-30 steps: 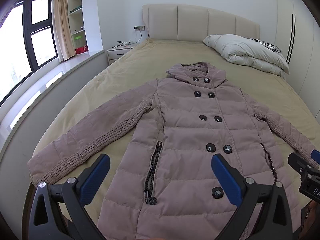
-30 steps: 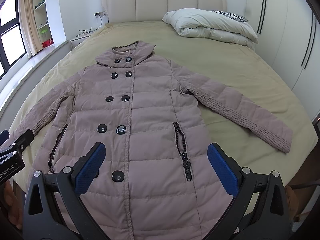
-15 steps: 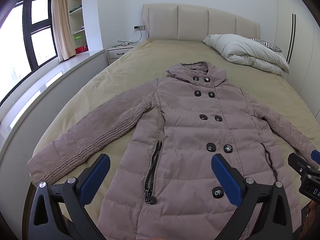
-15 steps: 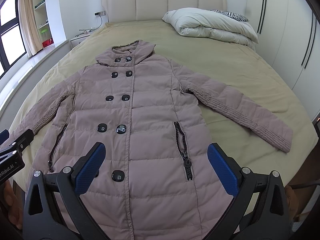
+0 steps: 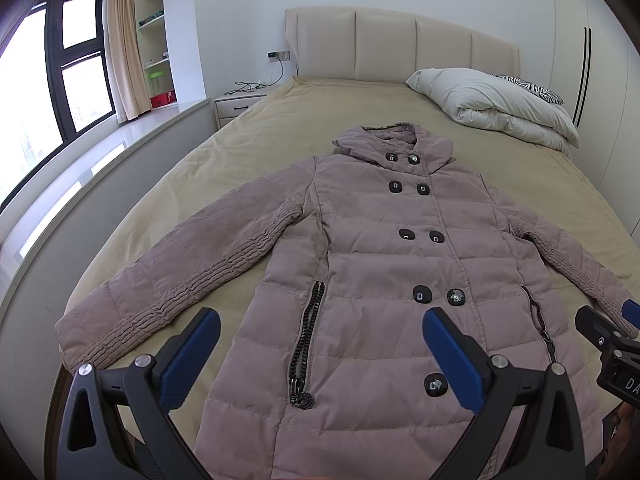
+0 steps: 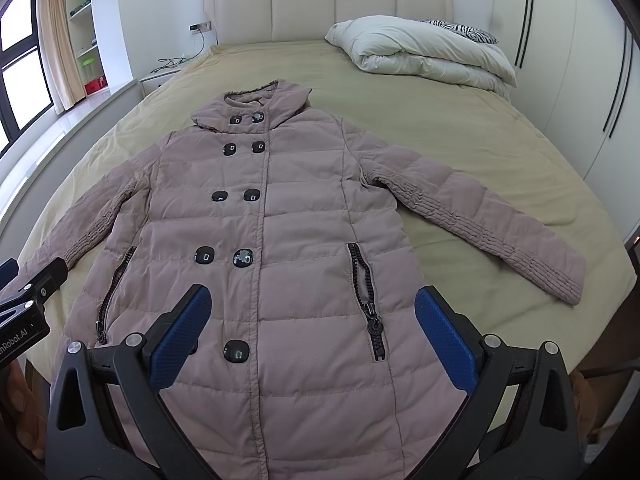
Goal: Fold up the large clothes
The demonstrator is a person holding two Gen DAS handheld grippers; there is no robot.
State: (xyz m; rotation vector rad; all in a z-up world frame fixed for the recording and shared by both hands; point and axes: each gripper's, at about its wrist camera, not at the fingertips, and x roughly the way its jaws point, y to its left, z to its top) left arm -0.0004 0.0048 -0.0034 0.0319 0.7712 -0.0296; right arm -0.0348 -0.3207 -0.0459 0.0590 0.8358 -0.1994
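A mauve quilted coat point(image 5: 384, 264) point(image 6: 280, 216) lies face up on the bed, buttoned, collar toward the headboard, both sleeves spread out to the sides. My left gripper point(image 5: 320, 344) hovers open above the coat's lower left part, near the left pocket zip point(image 5: 306, 344). My right gripper point(image 6: 314, 320) hovers open over the lower front, between the bottom button point(image 6: 237, 350) and the right pocket zip point(image 6: 370, 300). Neither holds anything. The coat's hem is hidden below the frame edge in both views.
The coat rests on a bed with a beige sheet point(image 5: 280, 128) point(image 6: 460, 128). A folded white duvet point(image 5: 492, 108) point(image 6: 424, 54) and a zebra-print pillow sit at the head, right side. A nightstand point(image 5: 240, 104) and a window ledge run along the left; wardrobes point(image 6: 568, 60) stand at the right.
Both views have crept slightly forward over the coat; it lies as before and both grippers stay open.
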